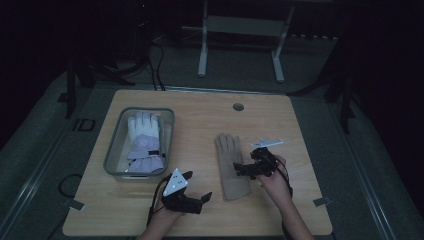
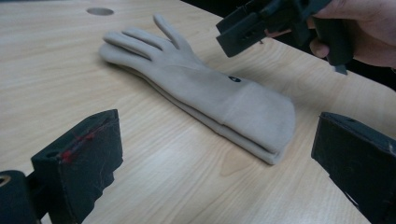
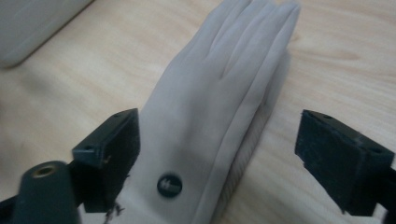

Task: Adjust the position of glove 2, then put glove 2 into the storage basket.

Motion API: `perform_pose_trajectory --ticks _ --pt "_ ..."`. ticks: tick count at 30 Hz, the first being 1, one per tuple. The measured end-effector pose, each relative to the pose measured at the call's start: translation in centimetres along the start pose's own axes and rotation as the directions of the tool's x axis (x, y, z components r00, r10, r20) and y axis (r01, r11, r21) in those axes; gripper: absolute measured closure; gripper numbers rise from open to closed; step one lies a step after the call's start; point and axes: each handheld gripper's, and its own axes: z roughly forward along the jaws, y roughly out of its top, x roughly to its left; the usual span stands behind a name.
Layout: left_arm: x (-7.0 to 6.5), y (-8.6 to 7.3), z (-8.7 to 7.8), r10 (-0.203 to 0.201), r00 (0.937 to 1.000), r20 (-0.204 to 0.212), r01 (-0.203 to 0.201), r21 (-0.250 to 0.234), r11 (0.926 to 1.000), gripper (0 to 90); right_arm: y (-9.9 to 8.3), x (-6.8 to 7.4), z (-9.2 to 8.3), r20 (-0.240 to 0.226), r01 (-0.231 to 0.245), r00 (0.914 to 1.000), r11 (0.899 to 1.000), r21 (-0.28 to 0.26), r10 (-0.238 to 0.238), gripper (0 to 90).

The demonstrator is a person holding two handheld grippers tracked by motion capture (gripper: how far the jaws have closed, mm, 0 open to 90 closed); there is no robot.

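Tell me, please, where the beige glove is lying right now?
In the high view the beige glove lies flat on the table, right of the clear bin, beside the open right gripper.

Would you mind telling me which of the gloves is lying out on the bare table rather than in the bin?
The tan glove, flat on the wooden table beside the right tool. The white and lavender gloves sit inside the clear bin at the left.
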Motion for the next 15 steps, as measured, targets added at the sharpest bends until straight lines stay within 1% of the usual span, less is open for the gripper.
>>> perform_pose_trajectory --ticks 1,2,3,5,8,9,11,12,13,15 --pt "-0.1 0.0 0.2 0.000 1.0000 0.005 0.000 0.004 1.0000 2.4 -0.1 -0.2 -0.2 -0.012 -0.001 0.9999 1.000 -0.007 0.001 15.0" --pt "-0.2 0.0 0.3 -0.003 1.0000 0.009 0.003 0.011 0.9999 2.4 -0.2 -0.4 -0.3 -0.029 -0.001 0.9996 1.000 -0.027 0.001 16.2" --pt "-0.3 0.1 0.5 -0.007 0.9999 0.010 0.007 0.014 0.9999 2.4 -0.3 -0.7 -0.4 -0.046 0.015 0.9988 0.999 -0.034 -0.016 16.1" --pt "-0.5 0.2 1.0 -0.009 0.9996 0.026 0.009 0.023 0.9997 2.5 -0.5 -1.0 -0.5 -0.030 0.046 0.9985 0.998 -0.037 -0.047 18.0" --pt "-0.8 0.5 1.5 -0.007 0.9994 0.034 0.006 0.034 0.9994 2.4 -0.5 -1.2 -0.7 -0.036 0.061 0.9974 0.997 -0.038 -0.062 18.2" --pt "-0.9 0.7 1.7 -0.007 0.9994 0.034 0.006 0.040 0.9992 2.4 -0.5 -1.3 -0.8 -0.045 0.059 0.9971 0.997 -0.043 -0.061 18.2" --pt "-1.2 1.0 2.0 -0.013 0.9991 0.042 0.011 0.036 0.9993 2.5 -0.5 -1.6 -1.0 -0.073 0.038 0.9964 0.998 -0.055 -0.042 18.2" --pt "-1.4 1.1 2.1 -0.010 0.9991 0.041 0.008 0.043 0.9991 2.5 -0.5 -1.8 -1.2 -0.080 0.030 0.9962 0.998 -0.058 -0.035 18.2" --pt "-1.5 1.2 2.3 -0.013 0.9988 0.047 0.010 0.047 0.9989 2.5 -0.4 -2.0 -1.3 -0.084 0.023 0.9961 0.998 -0.052 -0.027 18.2" --pt "-1.8 1.4 2.6 -0.012 0.9990 0.042 0.009 0.066 0.9978 2.5 -0.1 -2.2 -1.5 -0.084 -0.007 0.9965 1.000 -0.028 0.004 17.3"
